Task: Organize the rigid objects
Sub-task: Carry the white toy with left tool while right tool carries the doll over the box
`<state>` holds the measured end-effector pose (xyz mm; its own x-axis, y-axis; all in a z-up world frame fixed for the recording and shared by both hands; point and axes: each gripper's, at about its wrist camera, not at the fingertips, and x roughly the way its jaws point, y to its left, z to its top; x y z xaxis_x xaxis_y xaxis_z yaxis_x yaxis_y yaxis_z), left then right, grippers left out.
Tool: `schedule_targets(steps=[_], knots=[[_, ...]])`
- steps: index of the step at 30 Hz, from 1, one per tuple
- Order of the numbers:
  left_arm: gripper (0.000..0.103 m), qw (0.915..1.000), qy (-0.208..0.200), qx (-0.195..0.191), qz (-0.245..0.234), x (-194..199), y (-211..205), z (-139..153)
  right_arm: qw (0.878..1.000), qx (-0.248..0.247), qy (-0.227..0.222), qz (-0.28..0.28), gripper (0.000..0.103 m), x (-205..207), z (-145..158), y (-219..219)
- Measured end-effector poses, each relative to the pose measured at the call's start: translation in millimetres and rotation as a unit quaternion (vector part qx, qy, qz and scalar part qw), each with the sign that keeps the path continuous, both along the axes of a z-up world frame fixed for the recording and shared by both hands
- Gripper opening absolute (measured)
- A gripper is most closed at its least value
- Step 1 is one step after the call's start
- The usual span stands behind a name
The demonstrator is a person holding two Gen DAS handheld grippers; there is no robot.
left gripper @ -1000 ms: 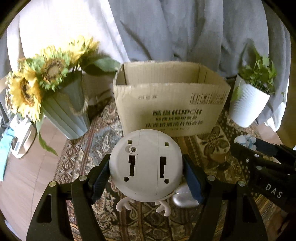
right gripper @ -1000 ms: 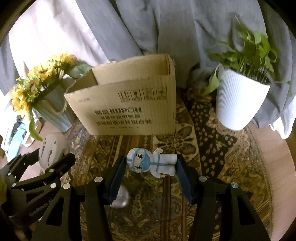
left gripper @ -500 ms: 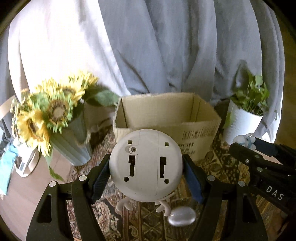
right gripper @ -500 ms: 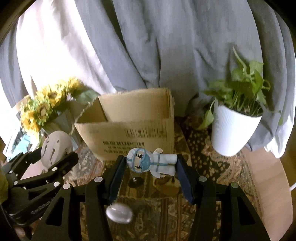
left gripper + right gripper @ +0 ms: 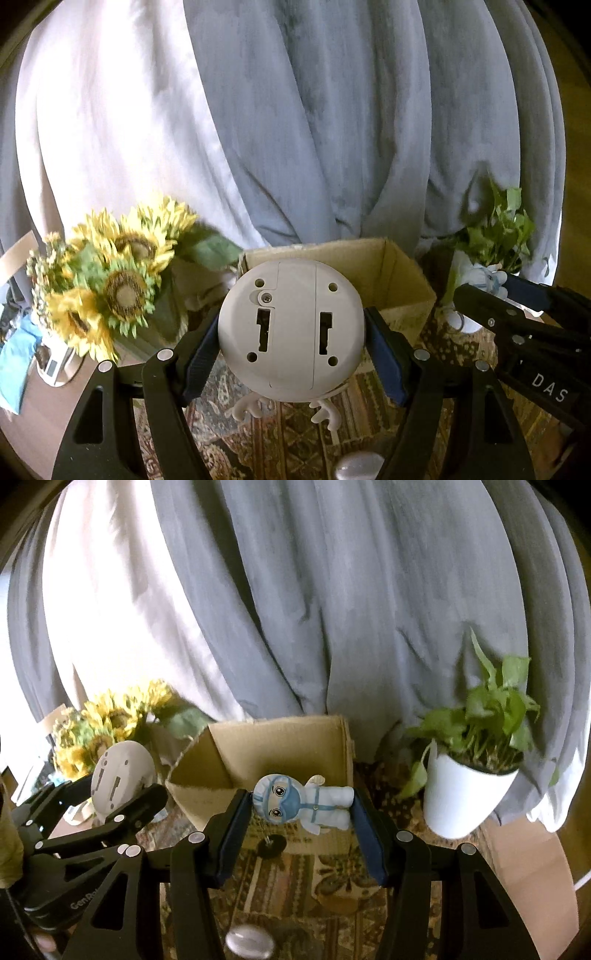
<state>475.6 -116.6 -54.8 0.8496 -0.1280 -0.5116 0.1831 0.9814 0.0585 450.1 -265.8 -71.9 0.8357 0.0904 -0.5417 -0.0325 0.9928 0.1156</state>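
Your left hand-held gripper (image 5: 291, 354) clamps the round white toy (image 5: 291, 328); the right hand-held gripper (image 5: 302, 814) clamps the small figure (image 5: 303, 805). Carry both over the open box (image 5: 280, 746) beyond them, then release low inside.

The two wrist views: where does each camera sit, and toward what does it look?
Left wrist: sits behind the left gripper, whose fingers clamp a round white toy; faces the cardboard box; the right gripper shows at right.
Right wrist: sits behind the right gripper, holding a small figurine; faces the same box; the left gripper shows at left.
Shared: box, sunflowers, potted plant, curtain.
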Motion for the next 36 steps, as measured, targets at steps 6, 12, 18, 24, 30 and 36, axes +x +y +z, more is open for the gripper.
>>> schedule_targets(steps=[6, 12, 18, 24, 30, 36], knots=[[0.074, 0.9999, -0.017, 0.002, 0.0, 8.8, 0.5, 12.7, 1.0, -0.004, -0.018, 0.003, 0.056, 7.7, 12.3, 1.4], [0.074, 0.9995, -0.03, 0.005, 0.001, 19.7, -0.2, 23.4, 0.999, -0.011, -0.035, 0.003, 0.056, 18.8, 24.9, 0.7], [0.074, 0.9995, -0.031, 0.005, 0.001, 31.6, 0.0, 30.1, 0.999, -0.016, -0.046, 0.007, 0.056, 33.2, 34.1, 0.0], [0.074, 0.9997, -0.024, 0.01, 0.001, 49.3, -0.7, 32.3, 0.998, -0.026, -0.045, 0.018, 0.056, 51.6, 35.1, 0.5], [0.074, 0.9998, -0.008, 0.02, 0.001, 72.9, -2.1, 26.8, 0.998, -0.038, -0.034, 0.026, 0.056, 73.9, 31.2, 1.4], [0.074, 0.9994, 0.012, 0.032, -0.002, 93.4, -5.7, 18.8, 0.998, -0.045, -0.009, 0.034, 0.056, 100.0, 21.5, -0.3]])
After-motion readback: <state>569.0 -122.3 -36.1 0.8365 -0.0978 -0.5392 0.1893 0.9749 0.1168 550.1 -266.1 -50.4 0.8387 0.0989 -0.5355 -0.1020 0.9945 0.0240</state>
